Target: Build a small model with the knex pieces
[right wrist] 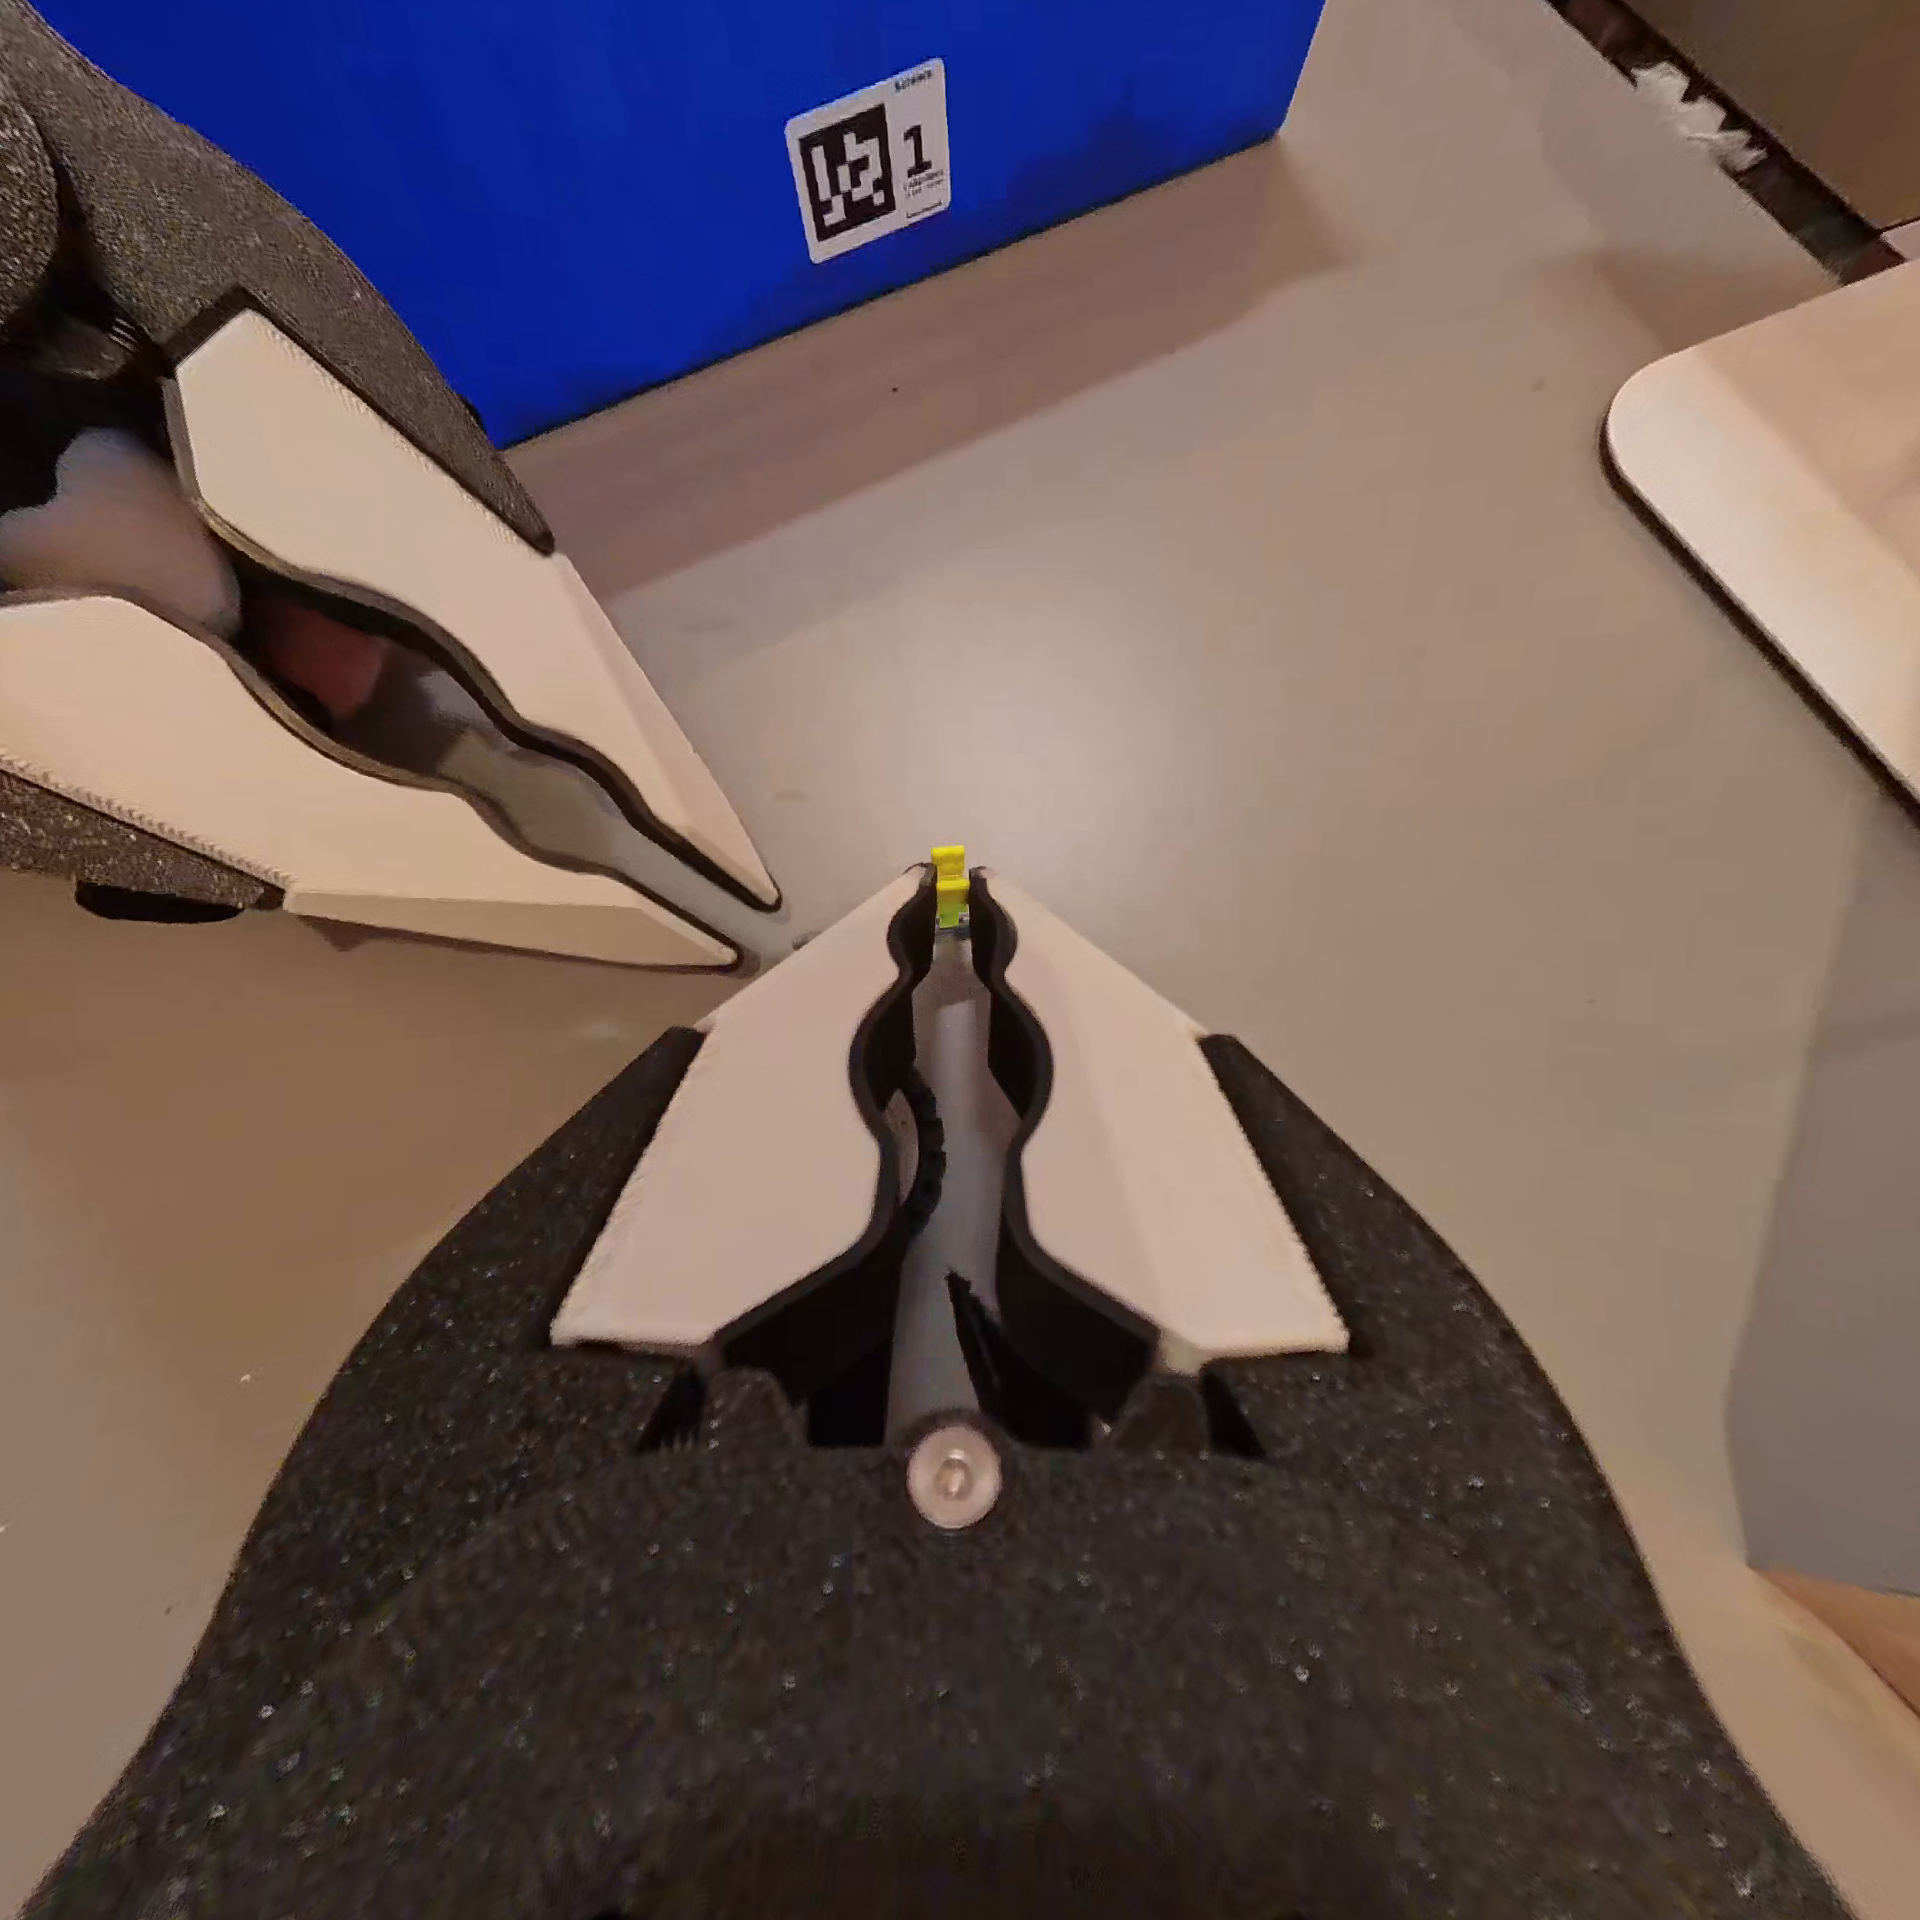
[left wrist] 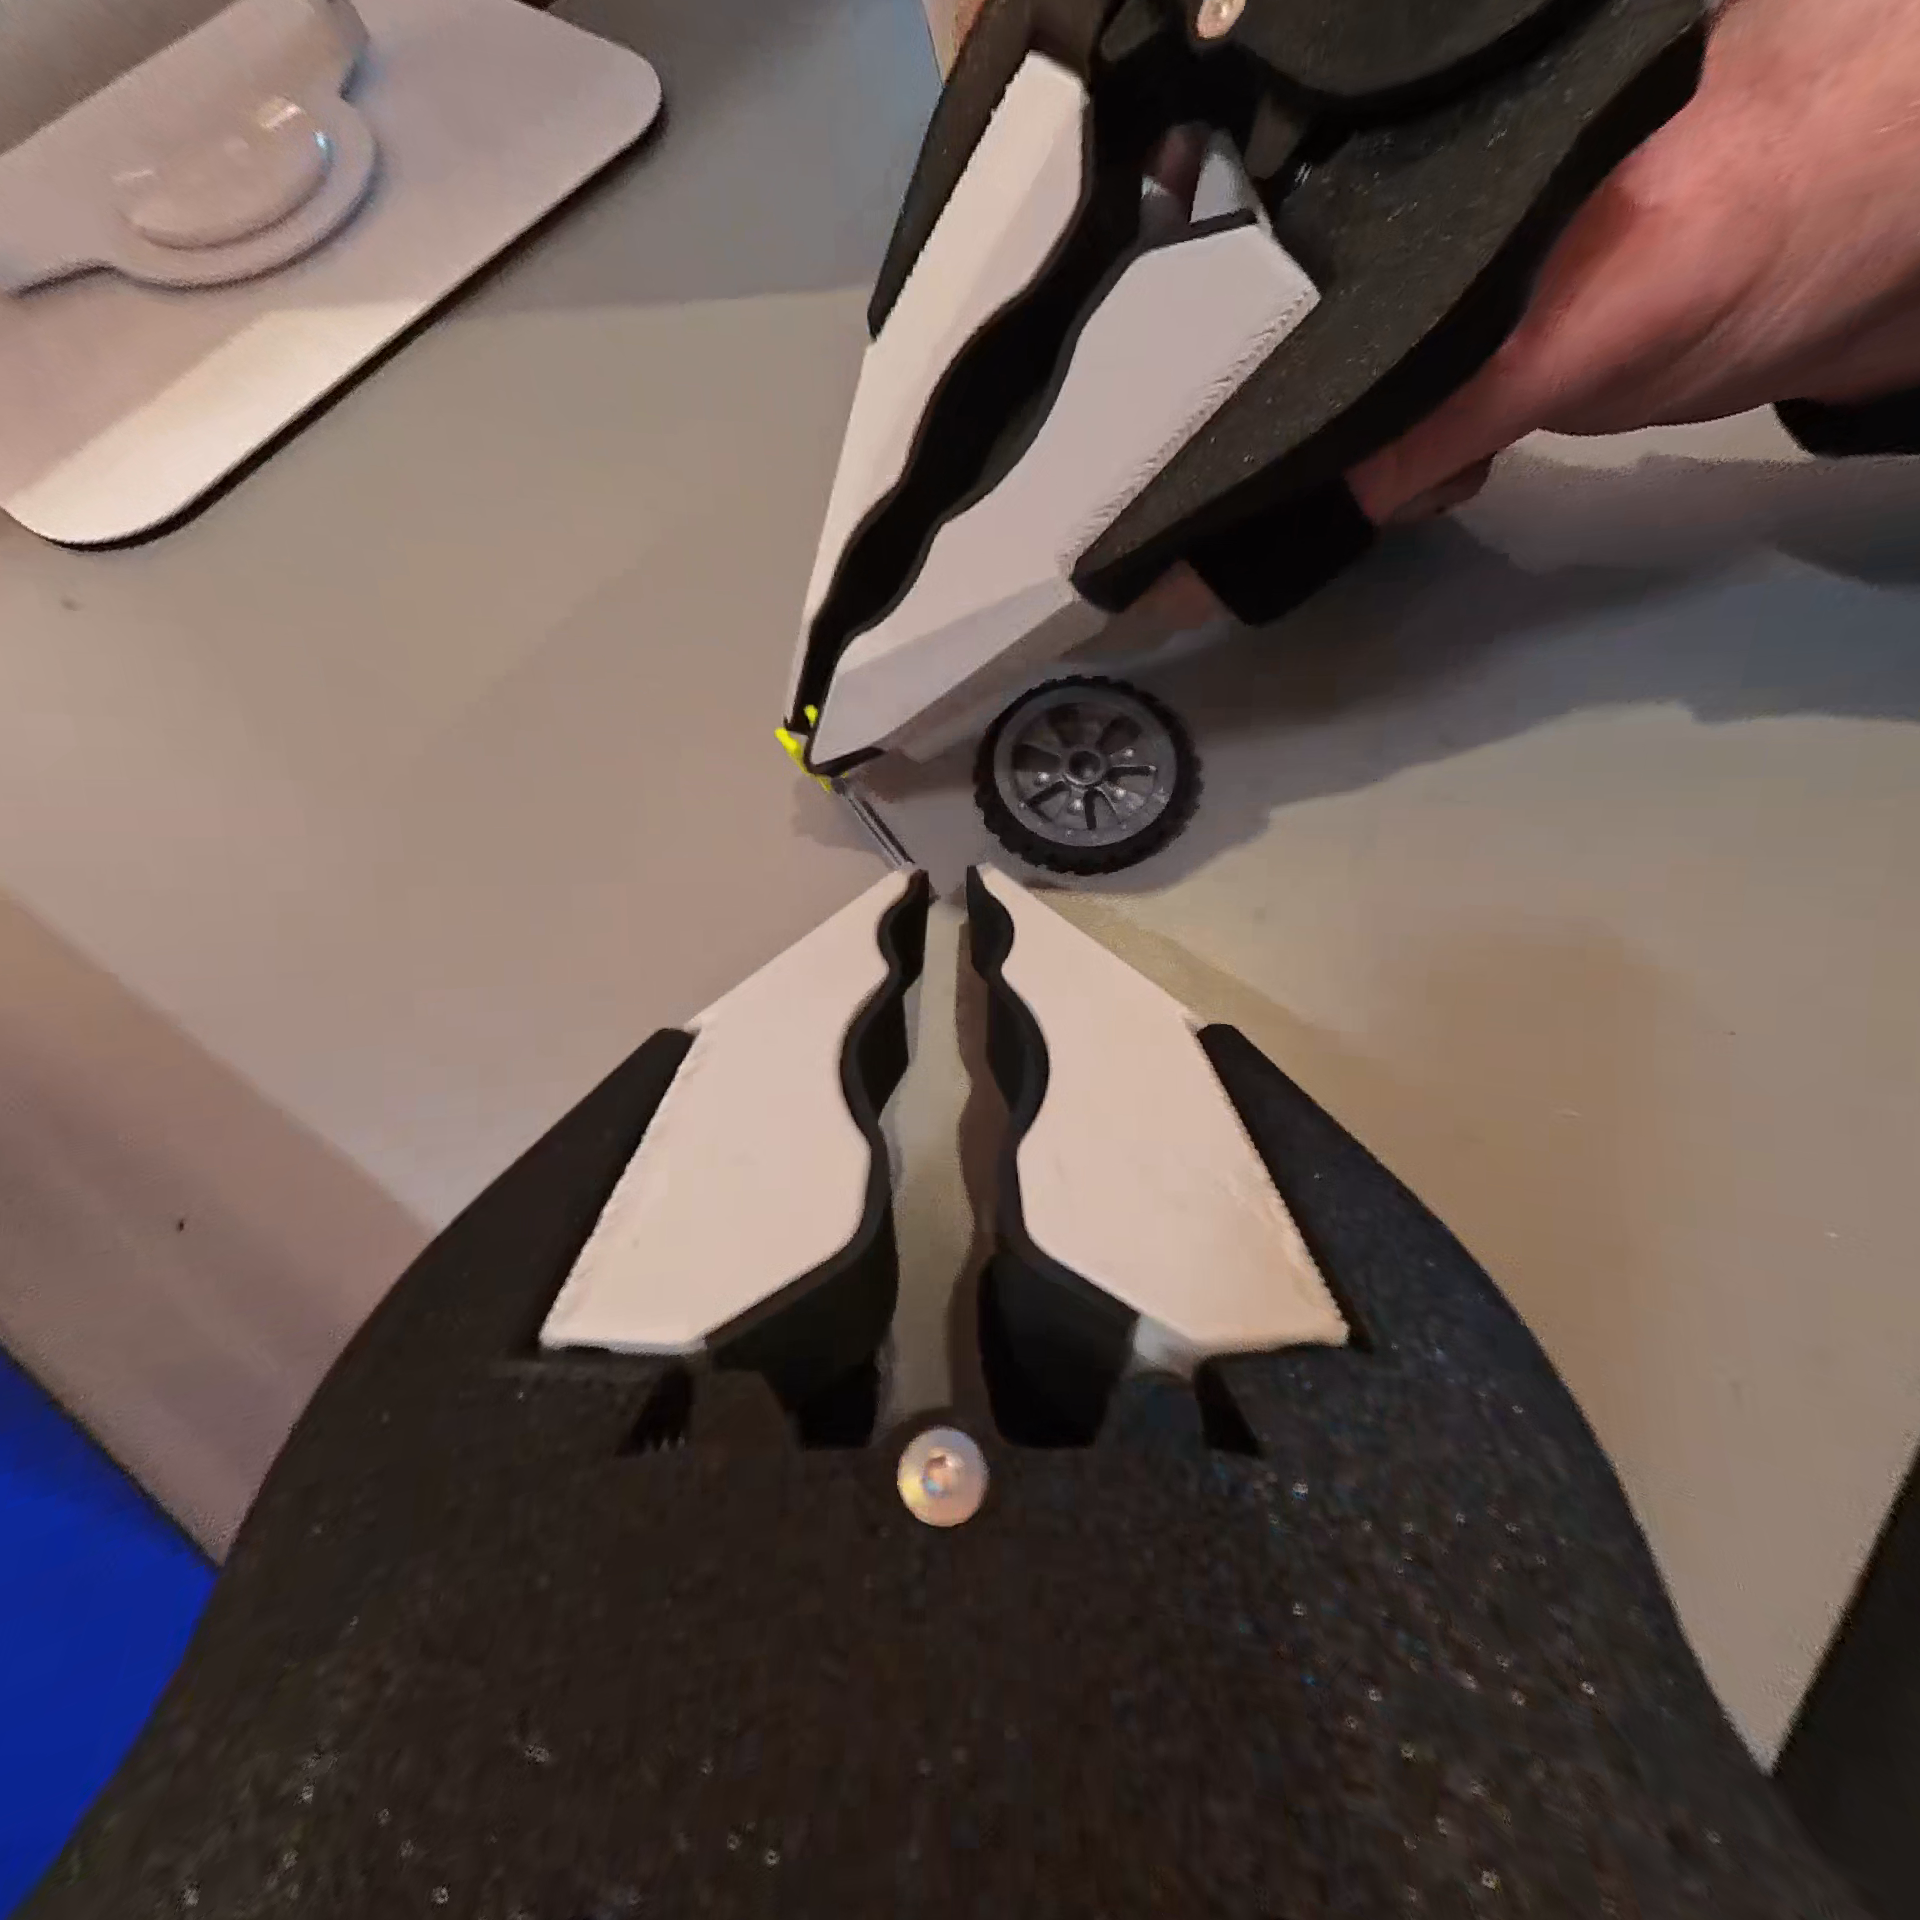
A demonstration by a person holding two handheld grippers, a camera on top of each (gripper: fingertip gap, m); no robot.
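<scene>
My right gripper (right wrist: 951, 883) is shut on a small yellow-green piece (right wrist: 948, 864) that sticks out at its tips. In the left wrist view this gripper (left wrist: 821, 748) comes down from above, held by a hand (left wrist: 1662, 260). The yellow-green piece (left wrist: 795, 743) has a thin metal pin (left wrist: 873, 821) running from it towards my left gripper. A small toy wheel (left wrist: 1086, 774) with a grey hub and black tyre lies flat on the grey table, just right of the pin. My left gripper (left wrist: 945, 883) is empty and open by a narrow gap, its tips just short of the pin's end.
A white mat (left wrist: 343, 343) with a clear domed object (left wrist: 239, 177) lies at the far left; it also shows in the right wrist view (right wrist: 1787, 499). A blue box (right wrist: 623, 156) with a square marker tag (right wrist: 868, 156) stands behind the left gripper (right wrist: 758, 925). The tips of one gripper are about 4 cm away from the tips of the other.
</scene>
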